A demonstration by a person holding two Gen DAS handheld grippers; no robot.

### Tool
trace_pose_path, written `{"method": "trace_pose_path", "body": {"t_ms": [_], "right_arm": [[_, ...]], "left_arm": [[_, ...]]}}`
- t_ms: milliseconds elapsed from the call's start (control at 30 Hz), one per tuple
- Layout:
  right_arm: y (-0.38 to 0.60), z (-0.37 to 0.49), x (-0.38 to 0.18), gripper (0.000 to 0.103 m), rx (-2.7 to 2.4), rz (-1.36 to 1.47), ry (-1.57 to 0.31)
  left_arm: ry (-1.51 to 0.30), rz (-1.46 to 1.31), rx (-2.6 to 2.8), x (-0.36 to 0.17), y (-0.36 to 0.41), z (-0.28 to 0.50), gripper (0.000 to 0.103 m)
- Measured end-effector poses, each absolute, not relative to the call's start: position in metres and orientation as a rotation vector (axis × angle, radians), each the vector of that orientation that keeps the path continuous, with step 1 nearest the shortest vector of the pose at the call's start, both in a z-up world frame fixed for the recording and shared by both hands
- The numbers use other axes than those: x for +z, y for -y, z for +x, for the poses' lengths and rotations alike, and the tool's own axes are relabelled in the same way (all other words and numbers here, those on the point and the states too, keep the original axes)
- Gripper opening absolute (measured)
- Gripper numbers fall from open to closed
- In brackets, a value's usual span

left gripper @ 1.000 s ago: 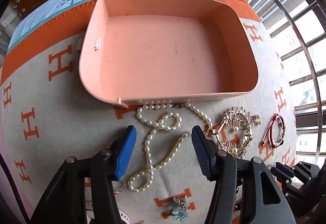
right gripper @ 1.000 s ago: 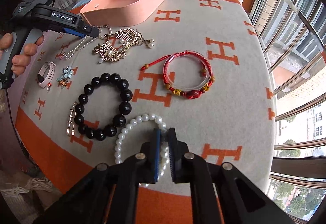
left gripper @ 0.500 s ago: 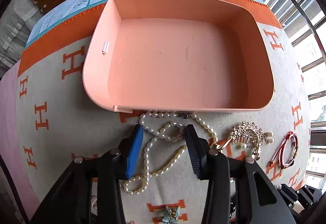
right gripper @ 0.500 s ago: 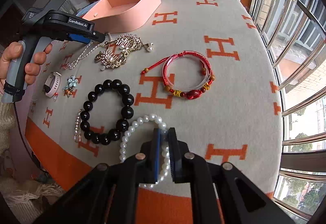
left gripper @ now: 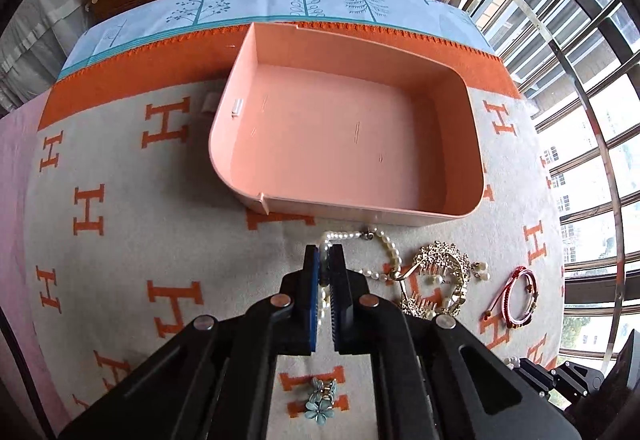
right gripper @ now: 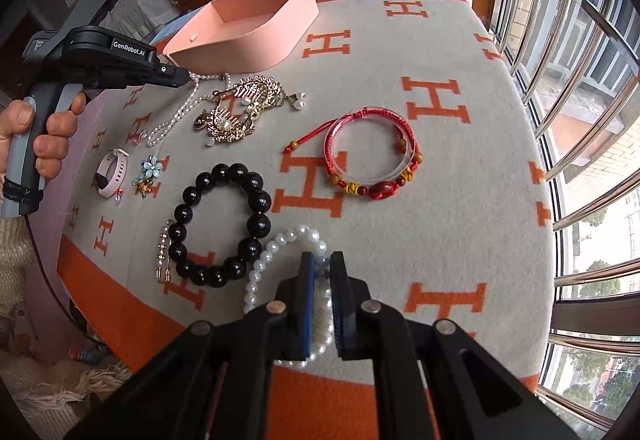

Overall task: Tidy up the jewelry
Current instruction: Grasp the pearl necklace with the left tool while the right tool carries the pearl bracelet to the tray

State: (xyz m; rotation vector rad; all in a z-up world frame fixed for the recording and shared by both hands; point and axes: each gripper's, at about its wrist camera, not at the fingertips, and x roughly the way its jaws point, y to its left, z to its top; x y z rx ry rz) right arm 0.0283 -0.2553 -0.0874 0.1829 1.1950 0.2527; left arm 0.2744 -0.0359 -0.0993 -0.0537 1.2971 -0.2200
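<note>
My left gripper (left gripper: 324, 260) points down just in front of the empty pink tray (left gripper: 360, 211). Its jaws are closing hard onto the long pearl necklace (left gripper: 386, 246), and the pads pinch the strand. The rest of the necklace trails right towards the gold hair comb (left gripper: 436, 280). In the right wrist view the necklace (right gripper: 176, 119) hangs from the left gripper (right gripper: 188, 76). My right gripper (right gripper: 322, 268) is shut on the pearl bracelet (right gripper: 276, 244), which lies by the black bead bracelet (right gripper: 220, 224) near the blanket's front edge.
On the H-patterned blanket also lie a red cord bracelet (right gripper: 372, 155), a blue flower clip (right gripper: 150, 169), a pink watch (right gripper: 112, 171) and a gold pin (right gripper: 162, 256). A person's hand (right gripper: 36, 135) holds the left gripper's handle. Window bars run along the right.
The left gripper's jaws went from wide open around the pearl necklace to shut on it, and the gripper rose, lifting part of the strand. The right gripper stayed shut on the pearl bracelet.
</note>
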Motion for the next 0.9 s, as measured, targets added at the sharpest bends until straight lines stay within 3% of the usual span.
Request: {"method": "trace_pose_path", "body": {"t_ms": [400, 600, 767, 900], "right_arm": [[0.253, 0.041, 0.035, 0.007, 0.267, 0.155, -0.93], [0.242, 0.075, 0.091, 0.007, 0.296, 0.169, -0.816], [0.227, 0.116, 0.111, 0.007, 0.318, 0.193, -0.772], [0.215, 0.158, 0.099, 0.008, 0.32, 0.22, -0.802]], "left_arm": [[-1.005, -0.058, -0.271, 0.064, -0.021, 0.222, 0.002], [-0.871, -0.05, -0.29, 0.13, -0.013, 0.213, 0.003], [-0.805, -0.044, -0.295, 0.15, -0.003, 0.223, 0.003], [-0.798, -0.021, -0.282, 0.135, 0.006, 0.238, 0.003]]}}
